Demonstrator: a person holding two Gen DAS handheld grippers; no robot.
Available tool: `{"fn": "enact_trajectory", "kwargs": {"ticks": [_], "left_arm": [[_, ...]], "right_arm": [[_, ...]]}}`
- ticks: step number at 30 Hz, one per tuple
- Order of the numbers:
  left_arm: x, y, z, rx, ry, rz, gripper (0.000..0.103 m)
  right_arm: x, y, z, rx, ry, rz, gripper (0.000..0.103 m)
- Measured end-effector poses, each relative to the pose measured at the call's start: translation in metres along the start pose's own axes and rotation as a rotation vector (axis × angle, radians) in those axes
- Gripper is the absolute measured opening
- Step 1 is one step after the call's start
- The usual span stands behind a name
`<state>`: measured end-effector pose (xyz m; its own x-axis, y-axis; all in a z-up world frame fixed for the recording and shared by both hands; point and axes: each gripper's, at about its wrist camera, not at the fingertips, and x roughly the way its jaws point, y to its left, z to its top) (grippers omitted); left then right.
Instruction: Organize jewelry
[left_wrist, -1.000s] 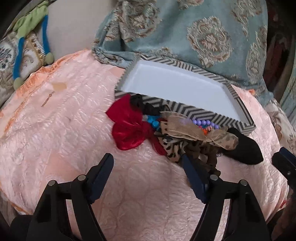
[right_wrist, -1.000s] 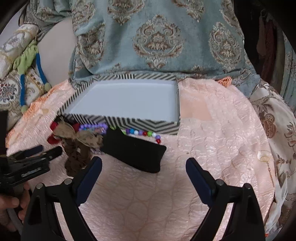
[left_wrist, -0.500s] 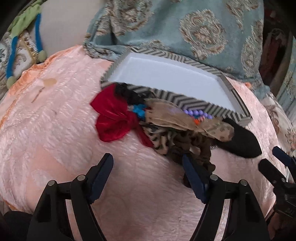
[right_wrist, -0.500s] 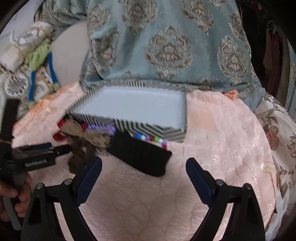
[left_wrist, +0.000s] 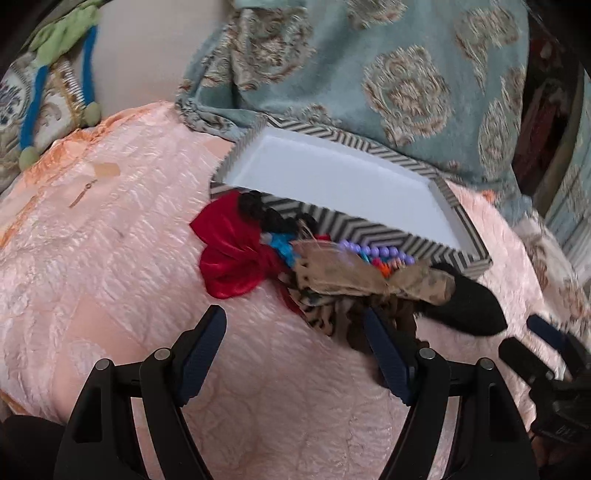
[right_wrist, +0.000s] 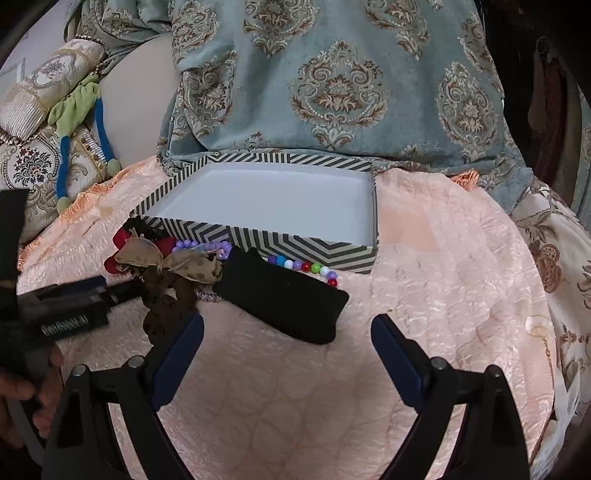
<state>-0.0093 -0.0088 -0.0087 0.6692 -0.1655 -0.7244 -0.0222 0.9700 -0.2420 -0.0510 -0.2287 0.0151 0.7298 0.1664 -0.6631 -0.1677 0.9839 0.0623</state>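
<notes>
An empty chevron-striped box (left_wrist: 373, 227) (right_wrist: 295, 249) with a white inside sits on the pink quilt. A heap of accessories lies along its near wall: a red bow (left_wrist: 232, 258), a tan bow (left_wrist: 362, 275) (right_wrist: 166, 258), a leopard scrunchie (left_wrist: 317, 314), purple beads (left_wrist: 373, 253) (right_wrist: 201, 244), multicoloured beads (right_wrist: 306, 266) and a black pouch (left_wrist: 469, 306) (right_wrist: 284, 299). My left gripper (left_wrist: 295, 332) is open just short of the heap, its right finger by the brown scrunchie. My right gripper (right_wrist: 286, 339) is open just before the black pouch.
A teal patterned cloth (right_wrist: 332, 85) hangs behind the box. A green and blue soft toy (right_wrist: 79, 122) and an embroidered cushion (right_wrist: 29, 162) lie at the far left. A small earring (left_wrist: 83, 192) lies on the quilt at left. The quilt (right_wrist: 443, 295) drops off at right.
Both grippers shifted slightly; the box and heap sit a little differently in each view. Both stay open and empty, and nothing in the heap has moved.
</notes>
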Motion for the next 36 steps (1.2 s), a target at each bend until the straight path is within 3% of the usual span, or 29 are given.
{"fn": "enact_trajectory", "kwargs": {"ticks": [11, 36], "left_arm": [[0.005, -0.008, -0.005, 0.045, 0.019, 0.009, 0.062], [0.005, -0.005, -0.005, 0.041, 0.019, 0.005, 0.062]], "right_arm": [[0.001, -0.001, 0.001, 0.000, -0.004, 0.007, 0.094], [0.000, 0.003, 0.000, -0.044, -0.017, -0.018, 0.094]]}}
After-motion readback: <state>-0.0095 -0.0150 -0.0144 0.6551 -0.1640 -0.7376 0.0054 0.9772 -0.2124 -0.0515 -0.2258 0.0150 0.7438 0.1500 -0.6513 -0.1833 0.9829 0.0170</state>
